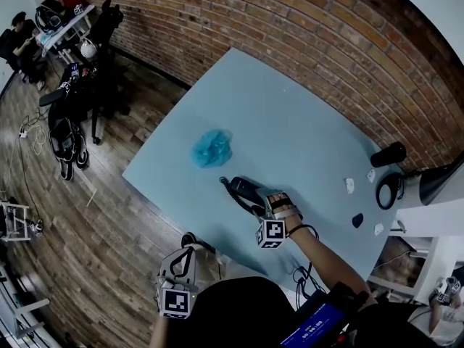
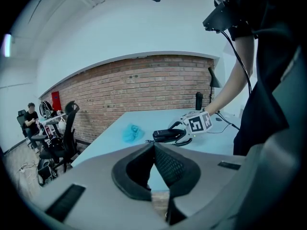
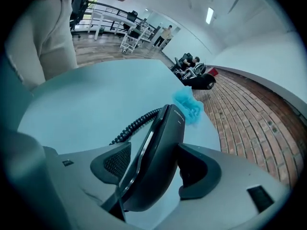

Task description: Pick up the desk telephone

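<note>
bench (image 1: 304, 122): light blue. The phone lies close to its near edge, so if you slip it likely goes to the floor.
desk telephone (image 1: 245, 190): dark handset near the bench's near edge, tilted on edge between your right claw's pads. The body is smooth and curved, so an off-centre squeeze could twist it or squirt it out.
blue wad (image 1: 212, 148): far-left of the phone and well apart, so no trouble likely.
right claw (image 3: 156, 152): jaws spread wide around the phone, not pinching it. The left pad stands clear and the right pad is just beside it. Lift now and the phone probably tips over.
left claw (image 2: 154, 152): off the bench at near left, tips together, holding nothing. It's too far off to catch a drop.
cord (image 3: 132, 126): coiled and trailing off the phone. Drag could pull the phone out of a weak grip.
</note>
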{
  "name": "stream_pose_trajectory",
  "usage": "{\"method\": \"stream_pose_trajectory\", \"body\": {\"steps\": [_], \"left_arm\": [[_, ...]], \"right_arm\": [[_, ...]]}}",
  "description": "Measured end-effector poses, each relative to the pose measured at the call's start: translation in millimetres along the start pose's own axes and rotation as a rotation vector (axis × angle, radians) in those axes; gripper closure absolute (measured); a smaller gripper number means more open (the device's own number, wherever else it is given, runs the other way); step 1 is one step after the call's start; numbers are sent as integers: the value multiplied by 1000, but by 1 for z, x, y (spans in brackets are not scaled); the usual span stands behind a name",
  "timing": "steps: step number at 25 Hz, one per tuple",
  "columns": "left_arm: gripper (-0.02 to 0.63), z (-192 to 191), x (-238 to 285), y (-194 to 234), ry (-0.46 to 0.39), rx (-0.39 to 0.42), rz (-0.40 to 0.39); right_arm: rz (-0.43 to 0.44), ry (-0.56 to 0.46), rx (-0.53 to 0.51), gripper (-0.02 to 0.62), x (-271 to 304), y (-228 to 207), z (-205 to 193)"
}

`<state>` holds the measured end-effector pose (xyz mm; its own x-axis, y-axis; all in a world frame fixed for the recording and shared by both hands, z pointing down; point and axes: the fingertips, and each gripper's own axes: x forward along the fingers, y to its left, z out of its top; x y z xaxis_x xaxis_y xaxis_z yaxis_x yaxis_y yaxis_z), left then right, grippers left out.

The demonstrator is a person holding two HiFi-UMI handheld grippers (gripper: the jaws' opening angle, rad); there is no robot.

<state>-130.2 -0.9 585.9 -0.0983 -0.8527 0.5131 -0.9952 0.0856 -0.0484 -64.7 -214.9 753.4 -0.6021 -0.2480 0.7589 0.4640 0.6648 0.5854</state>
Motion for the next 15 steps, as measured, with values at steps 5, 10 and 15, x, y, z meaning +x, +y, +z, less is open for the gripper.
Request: {"method": "stream_pose_trajectory", "body": {"steps": [5,10,15], "left_arm": [[586,3,4,-5,-10,0,-2],[586,10,3,-6,-45,-55,2],[586,6,2,-7,-15,-77,9]], "right_arm": [[35,-21,-23,310,0,-2,-7],[43,-34,-51,305,-1,-2,-8],[53,-27,-58,304,-1,-4,-9]]}}
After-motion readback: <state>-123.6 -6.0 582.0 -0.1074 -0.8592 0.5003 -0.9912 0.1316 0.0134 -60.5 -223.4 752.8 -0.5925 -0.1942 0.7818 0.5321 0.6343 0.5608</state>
